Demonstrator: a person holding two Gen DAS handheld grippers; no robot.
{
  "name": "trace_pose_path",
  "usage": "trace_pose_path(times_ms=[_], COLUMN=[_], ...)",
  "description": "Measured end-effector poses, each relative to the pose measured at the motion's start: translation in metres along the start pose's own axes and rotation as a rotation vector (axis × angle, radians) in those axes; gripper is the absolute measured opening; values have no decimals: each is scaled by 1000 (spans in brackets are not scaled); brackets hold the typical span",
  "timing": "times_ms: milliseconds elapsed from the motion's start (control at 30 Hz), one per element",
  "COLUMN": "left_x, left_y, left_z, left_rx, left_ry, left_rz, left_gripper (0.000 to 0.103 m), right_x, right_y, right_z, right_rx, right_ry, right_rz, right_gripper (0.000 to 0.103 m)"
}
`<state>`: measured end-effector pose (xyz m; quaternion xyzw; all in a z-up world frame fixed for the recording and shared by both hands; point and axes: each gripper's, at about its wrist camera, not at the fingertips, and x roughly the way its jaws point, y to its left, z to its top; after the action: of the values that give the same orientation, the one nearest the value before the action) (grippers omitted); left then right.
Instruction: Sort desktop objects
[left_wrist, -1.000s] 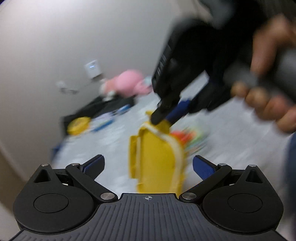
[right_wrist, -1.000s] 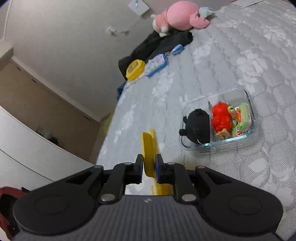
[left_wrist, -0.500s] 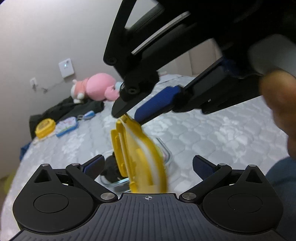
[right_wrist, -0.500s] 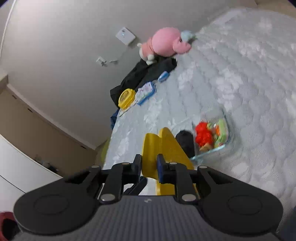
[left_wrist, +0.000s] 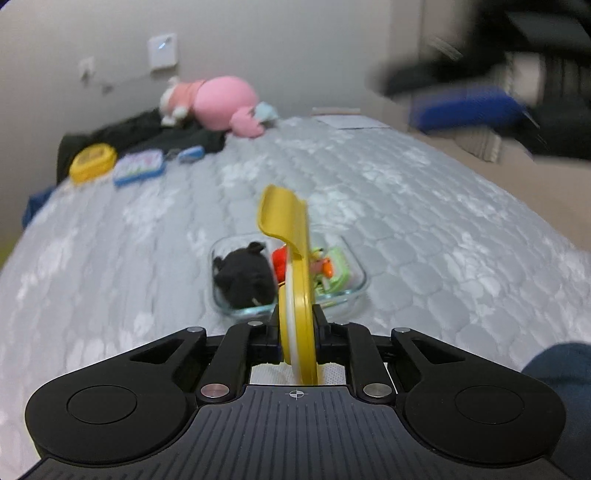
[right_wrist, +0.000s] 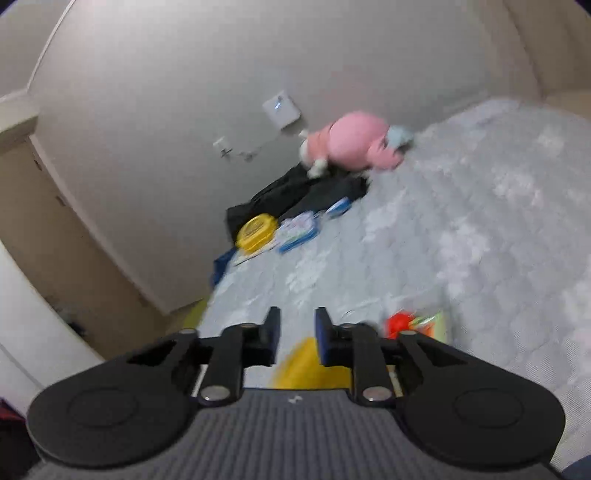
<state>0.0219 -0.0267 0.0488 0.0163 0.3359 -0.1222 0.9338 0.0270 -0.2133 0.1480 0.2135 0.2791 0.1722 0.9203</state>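
Observation:
My left gripper (left_wrist: 296, 325) is shut on a yellow lid (left_wrist: 293, 273), held on edge above the bed. Behind it a clear glass container (left_wrist: 354, 284) sits on the mattress with a black toy (left_wrist: 242, 277), a red toy (left_wrist: 279, 258) and a green item (left_wrist: 334, 271) inside. My right gripper (right_wrist: 297, 332) is open and empty, raised above; part of the yellow lid (right_wrist: 310, 365) and the blurred red toy (right_wrist: 399, 323) show below it. The right gripper is a dark blur at the upper right of the left wrist view (left_wrist: 469, 107).
A grey quilted mattress (left_wrist: 406, 192) fills the scene. At its far end lie a pink plush toy (left_wrist: 221, 99), black clothing (left_wrist: 147, 133), a yellow round box (left_wrist: 92, 162) and a blue-rimmed case (left_wrist: 138, 166). The wall is behind them; the bed's left edge drops to the floor (right_wrist: 184, 310).
The yellow lid passed from my right gripper to my left. The left jaws closed on it; the right jaws opened and pulled away upward.

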Motion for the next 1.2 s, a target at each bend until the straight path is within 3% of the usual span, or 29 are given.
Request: trace_pose_path(times_ms=[100,200,500,633,833,1033,1100,1200], left_x=[1,1,11,14,27,27,27,26], left_y=[19,42,115,130,170,170,171,173], left_z=[1,-2,-25,-35,-59,-59,-60,-64], left_rx=[-65,-149,-446,-544,-843,-850,-859,-877], left_ry=[5,16,63,67,137,141,141,141], left_rz=[-22,-63,-104,-147,-229,-231,-237,-255], left_gripper=[15,18,27,27,32,32,32,31], right_x=[5,22,67,84,97,110,113,116], right_y=[-16,-44,-86,-93,-92,-93,-98,-109], right_z=[-14,-37,-111,-143,-175,-204,-210,-217], right_rx=[27,172,498,629,742,846,845,913], right_ry=[27,139,384,486,513,562,547,518], right_rz=[-48,-9,-25,6,13,7,-19,9], right_gripper=[47,50,69,70,70,71,70,71])
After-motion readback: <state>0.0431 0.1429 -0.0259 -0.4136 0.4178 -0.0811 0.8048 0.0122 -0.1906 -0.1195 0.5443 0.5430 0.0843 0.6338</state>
